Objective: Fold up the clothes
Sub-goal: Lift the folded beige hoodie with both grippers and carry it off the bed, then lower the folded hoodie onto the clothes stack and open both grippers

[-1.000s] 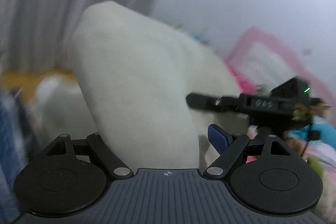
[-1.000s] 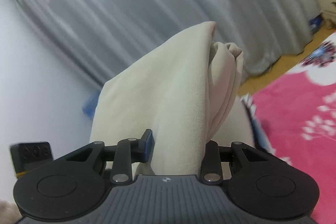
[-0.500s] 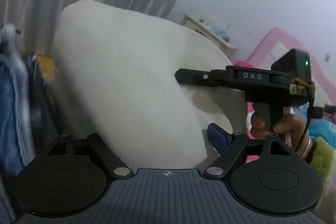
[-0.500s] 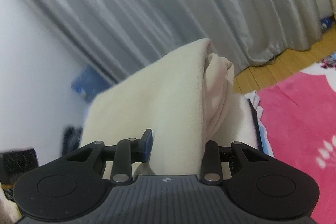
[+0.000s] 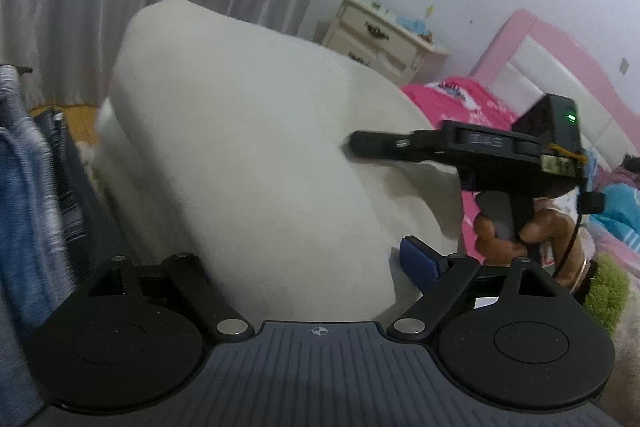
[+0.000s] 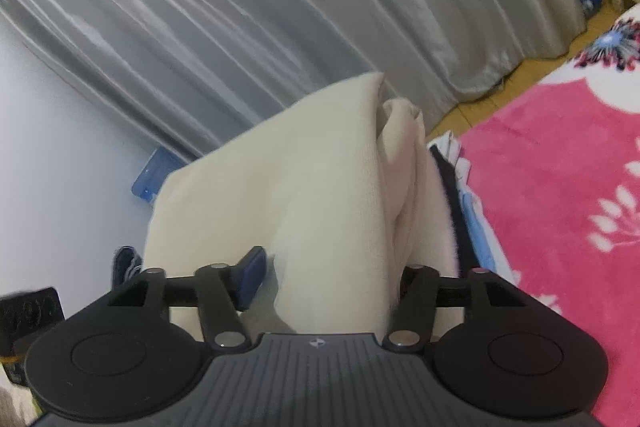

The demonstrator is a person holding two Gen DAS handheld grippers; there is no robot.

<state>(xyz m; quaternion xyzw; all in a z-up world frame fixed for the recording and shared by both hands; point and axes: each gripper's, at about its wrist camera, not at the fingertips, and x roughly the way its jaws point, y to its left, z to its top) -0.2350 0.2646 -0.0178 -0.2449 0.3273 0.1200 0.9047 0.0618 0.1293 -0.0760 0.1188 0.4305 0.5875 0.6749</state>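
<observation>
A cream garment (image 5: 256,163) hangs in the air between the two grippers, with a bed under a pink blanket (image 6: 560,187) to the right and grey curtains (image 6: 280,27) on the far side. The left gripper (image 5: 304,267) has cloth filling the gap between its fingers; the jaws look closed down on a thick bunch of it, with one blue pad (image 5: 420,261) showing at the right edge of the fabric. The right gripper (image 6: 328,283) is likewise clamped on the garment, cloth running up from between its fingers in a doubled ridge. In the left wrist view the right gripper reaches in from the right, held by a hand (image 5: 516,231), its tip nipping the cloth further along.

As for progress — the cloth is lifted clear and doubled on itself in places, but no flat, squared fold shows anywhere. It could be mid-fold or simply held up to be spread; the pictures do not settle which. Blue denim (image 5: 28,187) lies at the near left, its state unclear.
</observation>
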